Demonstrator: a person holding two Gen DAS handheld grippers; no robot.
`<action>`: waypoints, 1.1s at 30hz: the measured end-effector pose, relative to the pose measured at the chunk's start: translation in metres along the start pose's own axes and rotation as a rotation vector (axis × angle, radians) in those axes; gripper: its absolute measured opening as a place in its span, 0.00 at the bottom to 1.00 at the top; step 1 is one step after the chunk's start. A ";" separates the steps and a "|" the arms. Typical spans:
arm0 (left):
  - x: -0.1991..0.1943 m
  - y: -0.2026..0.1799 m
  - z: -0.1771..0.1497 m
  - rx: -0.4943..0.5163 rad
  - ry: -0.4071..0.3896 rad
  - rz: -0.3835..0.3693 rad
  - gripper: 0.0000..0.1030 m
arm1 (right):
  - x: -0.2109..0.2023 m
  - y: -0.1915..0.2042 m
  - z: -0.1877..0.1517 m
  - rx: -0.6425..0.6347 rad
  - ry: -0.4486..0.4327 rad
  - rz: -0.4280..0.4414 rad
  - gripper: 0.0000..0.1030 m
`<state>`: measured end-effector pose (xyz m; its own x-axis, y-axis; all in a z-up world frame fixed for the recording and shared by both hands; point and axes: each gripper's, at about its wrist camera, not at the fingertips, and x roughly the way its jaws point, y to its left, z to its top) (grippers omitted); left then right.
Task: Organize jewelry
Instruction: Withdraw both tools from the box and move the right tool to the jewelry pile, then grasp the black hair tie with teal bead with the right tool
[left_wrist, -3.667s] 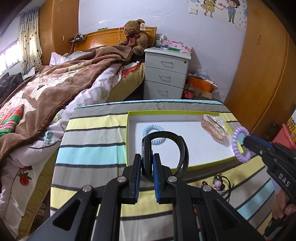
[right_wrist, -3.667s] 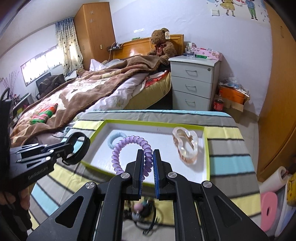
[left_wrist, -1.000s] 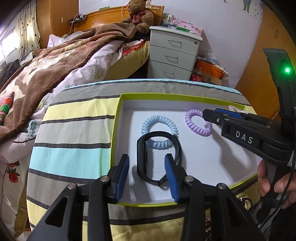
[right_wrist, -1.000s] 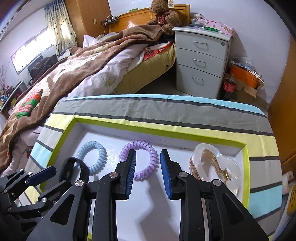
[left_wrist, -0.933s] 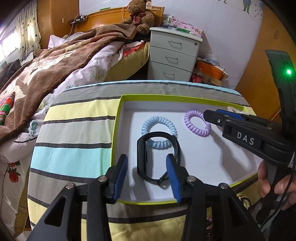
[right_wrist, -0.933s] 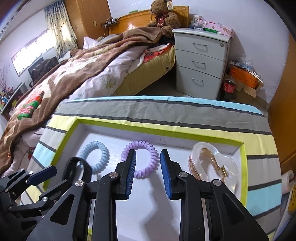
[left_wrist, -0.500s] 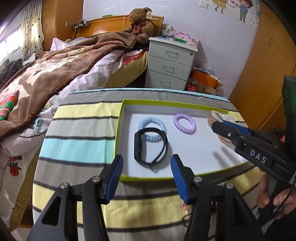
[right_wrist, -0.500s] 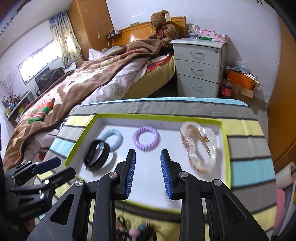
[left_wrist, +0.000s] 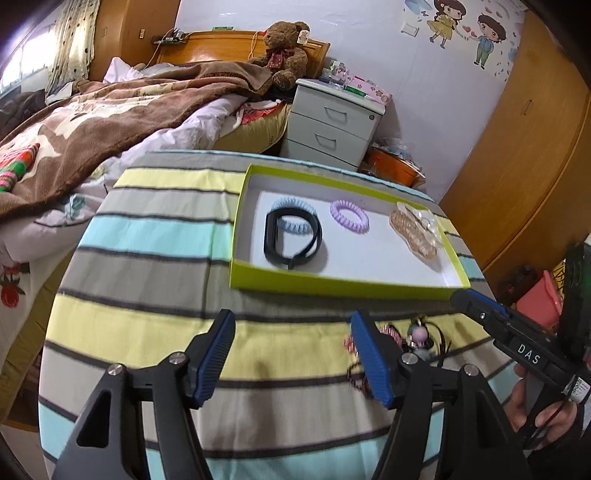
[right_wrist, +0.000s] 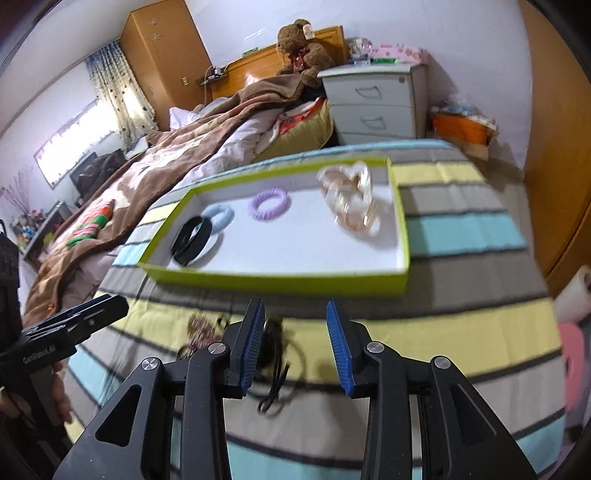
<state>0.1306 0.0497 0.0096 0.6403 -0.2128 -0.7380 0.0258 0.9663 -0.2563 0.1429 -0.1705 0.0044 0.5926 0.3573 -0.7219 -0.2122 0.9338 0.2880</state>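
A green-rimmed white tray (left_wrist: 343, 284) (right_wrist: 280, 282) sits on the striped table. In it lie a black band (left_wrist: 291, 236) (right_wrist: 192, 240), a blue coil tie (left_wrist: 293, 214) (right_wrist: 221, 218), a purple coil tie (left_wrist: 349, 216) (right_wrist: 269, 203) and a clear heart-shaped piece (left_wrist: 415, 230) (right_wrist: 351, 199). Loose items lie on the cloth in front of the tray: a pink beaded piece (left_wrist: 419, 336) and a black cord (right_wrist: 275, 373). My left gripper (left_wrist: 291, 354) is open and empty, over the cloth before the tray. My right gripper (right_wrist: 295, 347) is open and empty, just above the black cord.
The table has a striped cloth (left_wrist: 155, 258). A bed with a brown blanket (left_wrist: 110, 118) lies left, a white nightstand (left_wrist: 332, 125) stands behind, and a wooden wardrobe (left_wrist: 524, 147) is on the right. A paper roll (right_wrist: 576, 295) stands beside the table's right edge.
Both grippers have pulled back from the tray toward the table's front edge and opened wider. The black band and purple tie stay in the tray. The loose items now show near the fingers.
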 end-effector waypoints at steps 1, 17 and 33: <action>-0.001 0.001 -0.002 -0.002 0.001 0.001 0.67 | 0.001 -0.002 -0.003 0.001 0.008 0.003 0.35; 0.007 -0.008 -0.029 0.016 0.110 -0.035 0.68 | 0.013 0.004 -0.022 -0.001 0.070 0.082 0.09; 0.013 -0.014 -0.029 0.030 0.126 -0.012 0.68 | -0.033 -0.016 -0.019 0.060 -0.051 0.132 0.03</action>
<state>0.1169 0.0292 -0.0145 0.5382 -0.2395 -0.8081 0.0569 0.9669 -0.2486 0.1126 -0.1968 0.0115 0.6018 0.4739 -0.6429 -0.2451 0.8757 0.4161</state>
